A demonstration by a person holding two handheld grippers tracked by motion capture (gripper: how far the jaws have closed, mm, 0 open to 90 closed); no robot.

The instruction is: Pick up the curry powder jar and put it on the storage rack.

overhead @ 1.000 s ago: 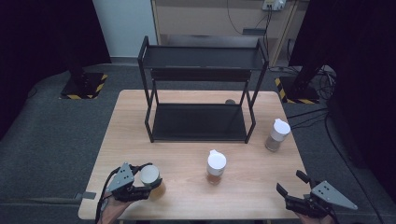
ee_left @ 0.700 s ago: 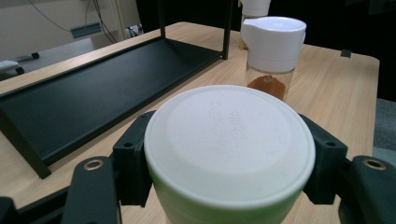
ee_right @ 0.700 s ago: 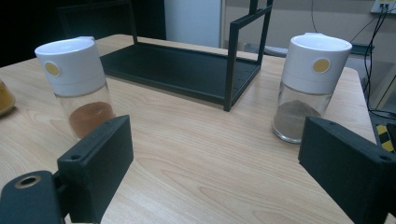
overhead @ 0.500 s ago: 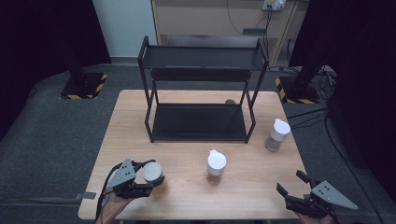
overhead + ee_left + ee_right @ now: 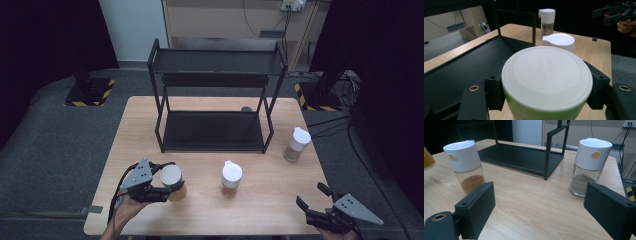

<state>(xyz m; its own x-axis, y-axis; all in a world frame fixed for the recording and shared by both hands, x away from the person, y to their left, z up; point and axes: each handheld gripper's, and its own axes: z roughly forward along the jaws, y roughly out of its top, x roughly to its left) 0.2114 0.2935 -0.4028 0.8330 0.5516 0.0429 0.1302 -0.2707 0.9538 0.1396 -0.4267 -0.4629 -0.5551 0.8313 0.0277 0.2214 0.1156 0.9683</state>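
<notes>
Left gripper (image 5: 165, 186) is carrying a white-lidded jar (image 5: 171, 181) above the near-left table (image 5: 210, 210), likely bound for the black rack (image 5: 215, 131).

Its jaws are clamping the jar's sides just under the lid, holding it off the wood; next it needs lifting far and right onto a shelf. The right gripper (image 5: 316, 205) is hovering wide open and empty at the near-right corner, facing two spice bottles (image 5: 231, 178).

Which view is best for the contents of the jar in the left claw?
High view: the jar shows its amber contents under a white lid, clamped in the left claw. Left gripper view gives mostly lid; right gripper view catches an amber edge.
</notes>
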